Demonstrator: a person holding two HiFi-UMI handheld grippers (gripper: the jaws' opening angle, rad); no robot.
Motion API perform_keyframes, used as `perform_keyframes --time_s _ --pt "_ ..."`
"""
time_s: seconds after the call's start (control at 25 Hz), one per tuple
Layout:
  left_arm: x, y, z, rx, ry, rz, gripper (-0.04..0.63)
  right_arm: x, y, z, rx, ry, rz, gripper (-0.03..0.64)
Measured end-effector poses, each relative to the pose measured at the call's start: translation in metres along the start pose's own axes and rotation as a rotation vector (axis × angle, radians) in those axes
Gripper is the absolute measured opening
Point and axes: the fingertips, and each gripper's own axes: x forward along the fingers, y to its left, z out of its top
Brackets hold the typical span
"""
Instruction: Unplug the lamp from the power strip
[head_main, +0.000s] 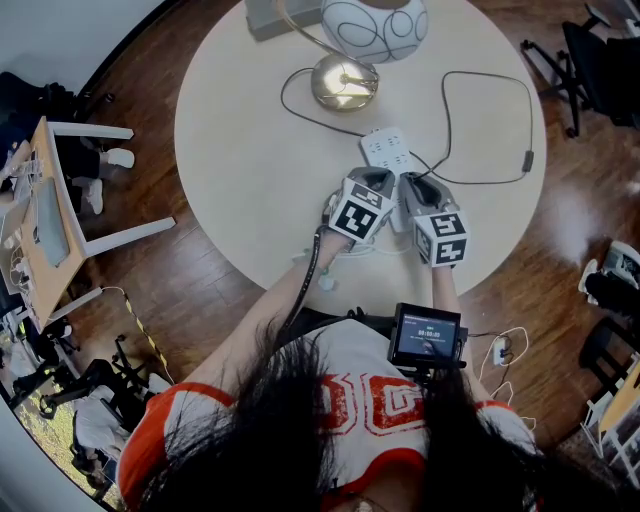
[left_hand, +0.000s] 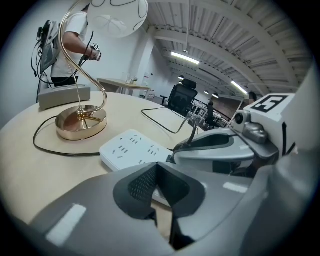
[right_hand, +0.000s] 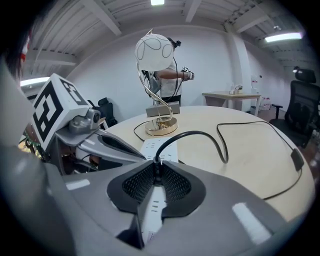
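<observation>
I'm looking in on what is reading as an open-plan office or lab floor. Strip lights (left_hand: 185, 58) are glowing under an exposed beamed ceiling (left_hand: 225, 35). Black office chairs (left_hand: 180, 96) and desks (left_hand: 122, 83) are standing further back. Another person (left_hand: 70, 50) is standing beyond the round table (head_main: 250, 170) on the wooden floor (head_main: 190, 290).

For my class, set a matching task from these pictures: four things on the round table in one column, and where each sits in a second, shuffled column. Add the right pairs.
Things
1. round gold metal lamp base
2. flat white plastic power strip
3. black plug with its cable
4. grey rectangular box

Places
A. pinched at the tips of the right tongs
B. at the table's far edge, behind the lamp base
C. lying flat, partly under the right tongs
D. resting just beyond the strip's far end

Pairs: 1-D, 2-C, 3-A, 4-B
</observation>
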Motion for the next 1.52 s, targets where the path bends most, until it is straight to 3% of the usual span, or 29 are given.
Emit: perform_keyframes --time_s 0.12,0.28,0.36,0.48,0.64,0.84,0.92,1.12,1.28,1.52 --pt "0.0 0.0 -0.002 -0.039 0.025 -0.006 0.0 -0.002 0.005 0.0 -0.061 0.004 -0.019 0.051" --pt "0.0 0.002 -0.003 -0.053 0.044 -0.017 0.0 -0.002 0.004 0.001 -0.054 -0.002 -0.015 0.051" --pt "0.0 0.002 -0.003 -0.059 0.047 -0.026 0.0 -0.009 0.014 0.011 -0.102 -0.057 0.007 0.051" --pt "0.003 0.002 -0.001 -0.072 0.04 -0.042 0.0 -0.025 0.035 0.058 -0.133 -0.188 0.046 0.05" --pt "0.003 0.003 -0.003 -0.044 0.035 -0.033 0.0 -0.021 0.025 0.06 -0.235 -0.095 -0.014 0.051" --pt "0.003 0.001 -0.001 -0.004 0.003 -0.032 0.0 -0.038 -0.009 0.031 -0.029 -0.064 -0.074 0.051" --pt "0.002 0.003 -0.002 -0.016 -0.009 -0.05 0.0 -0.044 -0.017 0.018 0.001 -0.035 -0.11 0.051" --pt "-0.014 -0.002 -0.003 -0.133 -0.041 -0.123 0.0 -0.048 -0.02 -0.009 0.062 -0.002 -0.15 0.052" --pt "-0.032 -0.014 0.0 -0.125 -0.077 -0.142 0.0 -0.05 -0.022 -0.027 0.121 0.008 -0.172 0.054" --pt "-0.048 -0.017 -0.006 -0.15 -0.11 -0.154 0.0 -0.05 -0.014 -0.037 0.174 0.023 -0.14 0.176"
